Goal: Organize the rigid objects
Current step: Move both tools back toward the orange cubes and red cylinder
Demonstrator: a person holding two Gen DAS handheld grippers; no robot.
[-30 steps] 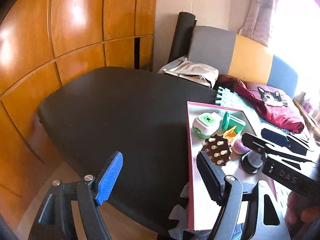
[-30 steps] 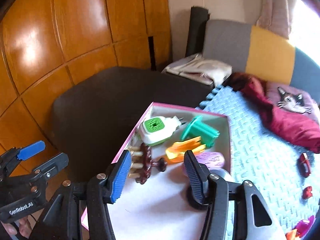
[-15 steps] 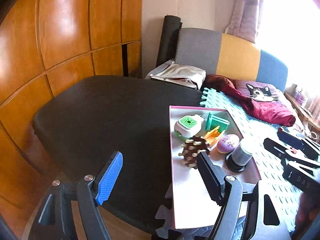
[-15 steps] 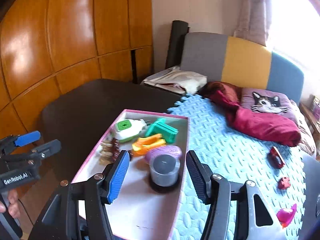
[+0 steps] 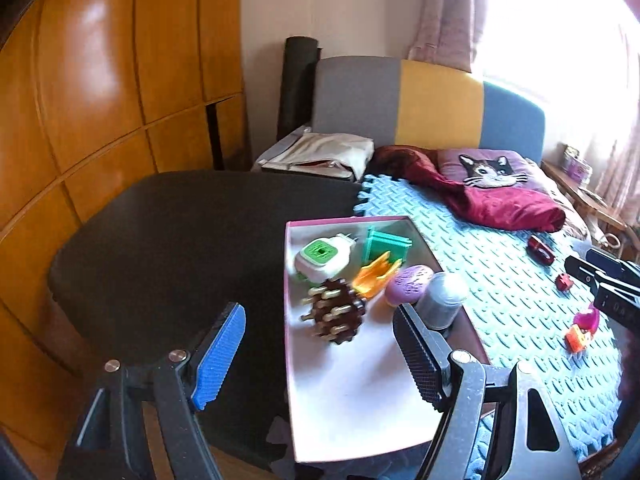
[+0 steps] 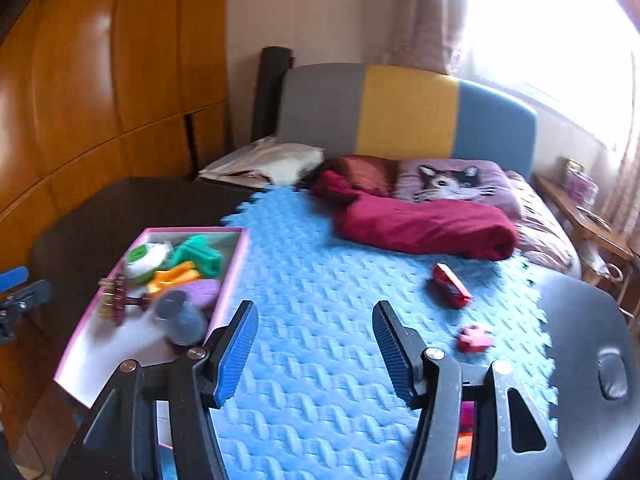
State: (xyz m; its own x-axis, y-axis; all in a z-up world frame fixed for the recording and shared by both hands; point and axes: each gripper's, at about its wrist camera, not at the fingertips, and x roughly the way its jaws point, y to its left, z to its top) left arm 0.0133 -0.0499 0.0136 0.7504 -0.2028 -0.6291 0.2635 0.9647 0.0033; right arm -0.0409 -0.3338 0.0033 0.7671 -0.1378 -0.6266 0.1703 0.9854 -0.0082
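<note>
Left wrist view: the left gripper (image 5: 320, 354) hangs with its fingers apart and nothing between them, above the near end of a shallow pink-rimmed cardboard tray (image 5: 289, 320) that serves as the landmark here. Inside the tray, at its far end, lie a white plug-in device with a green top (image 5: 322, 256) and a green plastic stand (image 5: 386, 243); nearer sit an orange plastic clip (image 5: 376, 276), a brown wooden knobbed massage brush (image 5: 336, 312), a purple oval soap-like piece (image 5: 408, 289) and a grey cylindrical can (image 5: 440, 304), the can standing against the tray's right wall. The near half of the tray's white floor is bare. Left of the tray spreads a black padded surface (image 5: 180, 240); right of it lies a blue foam puzzle mat (image 5: 500, 300). On the mat, well to the right of the tray, rest a red toy car (image 6: 451, 284) and a small pink toy piece (image 6: 474, 338). The right gripper (image 6: 316, 354) is over the mat just right of the tray, its fingers apart and holding nothing. Beyond the tray's far end are a crumpled dark red blanket (image 6: 420, 228) and a purple cat-face pillow (image 6: 452, 180).
</note>
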